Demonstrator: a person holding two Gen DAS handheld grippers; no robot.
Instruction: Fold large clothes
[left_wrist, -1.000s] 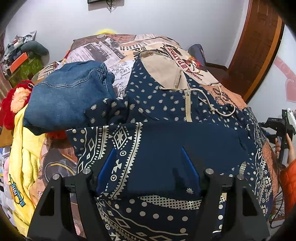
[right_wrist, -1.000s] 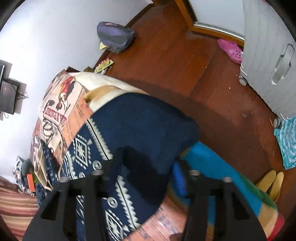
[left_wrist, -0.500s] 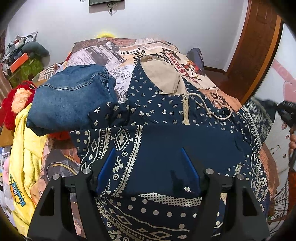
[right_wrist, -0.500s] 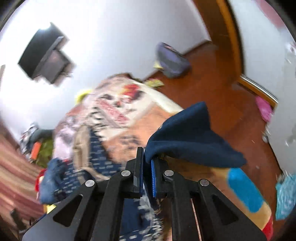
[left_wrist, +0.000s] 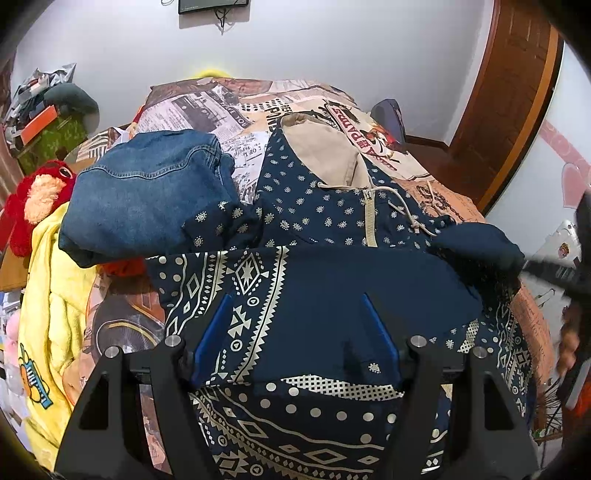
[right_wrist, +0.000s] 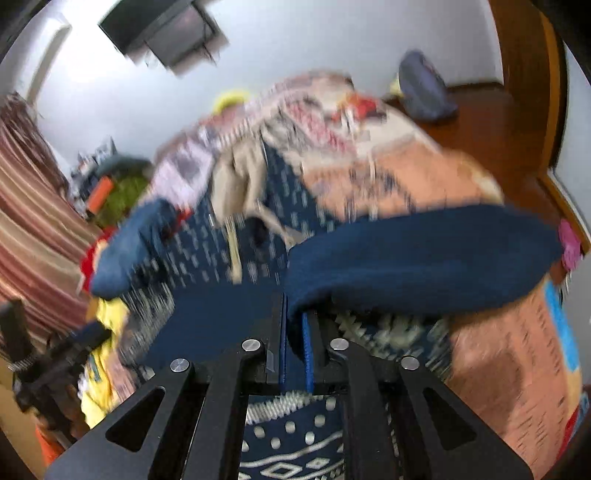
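Over the bed (left_wrist: 221, 107), the right gripper (right_wrist: 295, 325) pinches the navy hoodie's (left_wrist: 332, 221) sleeve (right_wrist: 424, 258); the left gripper (left_wrist: 295, 325) gapes wide above its hem.

Bed (left_wrist: 229, 107) bears navy hoodie (left_wrist: 332, 214); folded jeans (left_wrist: 147, 192) beside.

Hoodie (left_wrist: 332, 221) spread on bed (left_wrist: 436, 192), folded jeans (left_wrist: 147, 195) left of it, plush toy (left_wrist: 33, 199) apparently further left.
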